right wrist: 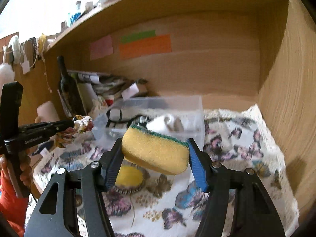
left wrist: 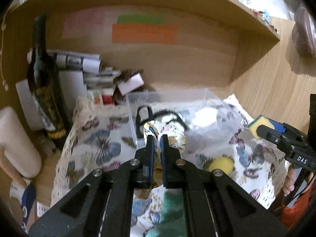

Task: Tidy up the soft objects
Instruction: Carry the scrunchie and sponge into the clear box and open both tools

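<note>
My left gripper [left wrist: 157,138] is shut on a bunched patterned white cloth [left wrist: 169,133] and holds it in the air near the left front corner of a clear plastic box [left wrist: 167,94]. It also shows in the right wrist view [right wrist: 72,124] with the cloth [right wrist: 83,125]. My right gripper [right wrist: 155,150] is shut on a yellow sponge with a green scouring top [right wrist: 156,152], held above the butterfly cloth in front of the clear box [right wrist: 177,102]. The sponge shows at the right of the left wrist view [left wrist: 256,125]. The box holds a black strap [right wrist: 118,116] and white soft items [right wrist: 167,123].
A butterfly-print tablecloth [right wrist: 227,158] covers the shelf floor. A round yellow pad [right wrist: 129,175] lies on it below the sponge. A green cloth [left wrist: 171,207] lies under my left gripper. A dark wine bottle [left wrist: 43,83], papers and small boxes stand at the left. Wooden walls enclose the back and right.
</note>
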Tool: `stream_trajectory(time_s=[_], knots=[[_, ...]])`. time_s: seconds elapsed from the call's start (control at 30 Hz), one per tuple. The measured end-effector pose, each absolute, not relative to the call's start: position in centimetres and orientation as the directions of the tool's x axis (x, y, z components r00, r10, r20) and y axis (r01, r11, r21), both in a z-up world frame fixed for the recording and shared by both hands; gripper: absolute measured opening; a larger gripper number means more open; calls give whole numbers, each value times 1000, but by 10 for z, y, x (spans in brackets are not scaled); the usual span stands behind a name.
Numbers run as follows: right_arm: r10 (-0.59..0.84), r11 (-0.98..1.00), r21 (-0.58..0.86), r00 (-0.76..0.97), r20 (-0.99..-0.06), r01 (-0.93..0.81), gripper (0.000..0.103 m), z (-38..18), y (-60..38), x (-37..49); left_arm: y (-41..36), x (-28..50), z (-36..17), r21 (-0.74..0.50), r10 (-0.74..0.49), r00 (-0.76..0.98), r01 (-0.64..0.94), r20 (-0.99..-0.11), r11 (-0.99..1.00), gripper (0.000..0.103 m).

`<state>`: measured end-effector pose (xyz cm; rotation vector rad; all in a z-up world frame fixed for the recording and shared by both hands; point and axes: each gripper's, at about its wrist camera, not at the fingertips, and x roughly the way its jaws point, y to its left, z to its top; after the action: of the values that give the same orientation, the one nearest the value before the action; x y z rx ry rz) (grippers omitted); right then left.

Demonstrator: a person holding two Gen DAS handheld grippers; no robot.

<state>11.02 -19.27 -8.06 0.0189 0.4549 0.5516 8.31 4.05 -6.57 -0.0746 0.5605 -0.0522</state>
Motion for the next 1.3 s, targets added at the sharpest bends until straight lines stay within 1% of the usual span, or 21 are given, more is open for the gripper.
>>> stream_trajectory(time_s=[0.23,0.4,0.6,0.87,1.0,1.13,1.27,1.3], knots=[[524,846,109,776,-350,-522,59,-56,-181,128,35,109,-45,-80,-77,868,42,-491,996,6],[544,830,95,760,-357,-550,59,-52,-159,149,33,133,-42,-91,-81,863,41,-499,995,6],[561,808,97,709,-427,-581,59,-62,-131,179,33,158,-49,-88,-79,843,38,-532,995,6],[554,785,91,628,-547,-613,60,-89,-105,203,37,185,-69,-93,-88,793,39,-603,995,6],[532,781,64,608,-589,-622,60,-98,-97,208,37,197,-83,-94,-98,761,48,-642,994,6],[514,780,49,596,-617,-624,61,-105,-91,212,36,206,-93,-96,-102,729,49,-677,994,6],[501,783,32,598,-625,-621,62,-106,-89,213,36,207,-98,-102,-111,713,55,-692,993,6],[500,783,31,598,-626,-621,62,-107,-88,213,35,207,-98,-100,-110,709,57,-696,993,8]])
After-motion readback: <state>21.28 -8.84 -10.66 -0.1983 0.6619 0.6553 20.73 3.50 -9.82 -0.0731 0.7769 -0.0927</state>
